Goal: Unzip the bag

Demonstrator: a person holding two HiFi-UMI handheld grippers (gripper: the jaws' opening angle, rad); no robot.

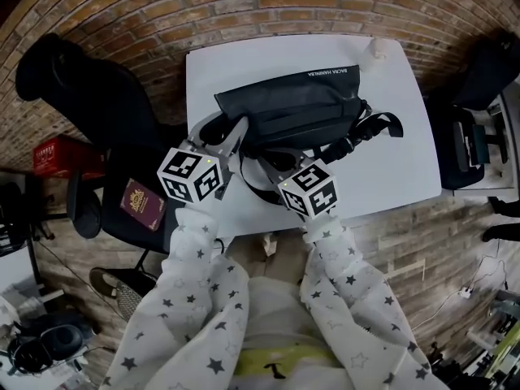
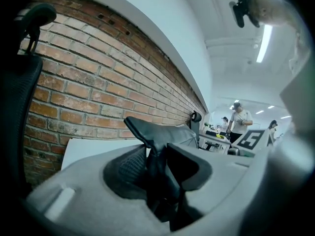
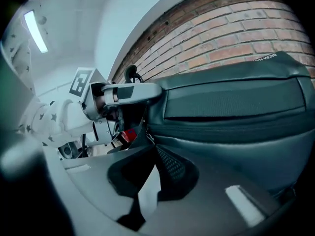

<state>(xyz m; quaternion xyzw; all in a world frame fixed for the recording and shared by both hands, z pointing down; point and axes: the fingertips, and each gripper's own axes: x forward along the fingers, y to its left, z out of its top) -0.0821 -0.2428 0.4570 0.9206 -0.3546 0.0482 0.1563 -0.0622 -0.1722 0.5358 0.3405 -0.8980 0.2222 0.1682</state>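
The black waist bag [image 1: 292,104] lies across the middle of the white counter [image 1: 390,157], and its strap [image 1: 380,125] trails off at the right end. Our left gripper [image 2: 157,166] has its fingers pressed on a bunched fold at the left end of the waist bag. They stand fairly wide apart because the fold is thick. Our right gripper [image 3: 149,149] has its fingers almost together, nipping what looks like the small metal zipper pull [image 3: 147,136] where the zipper line begins.

We judge the pull to be the weak point. So little of it sits at the very tips that a tug off the zipper's line could slip it free. The left hold is on soft, puffy material. If that creeps, the whole waist bag may slide along the counter with the pull instead of the zipper opening. Loose fabric beside the teeth could also snag the slider
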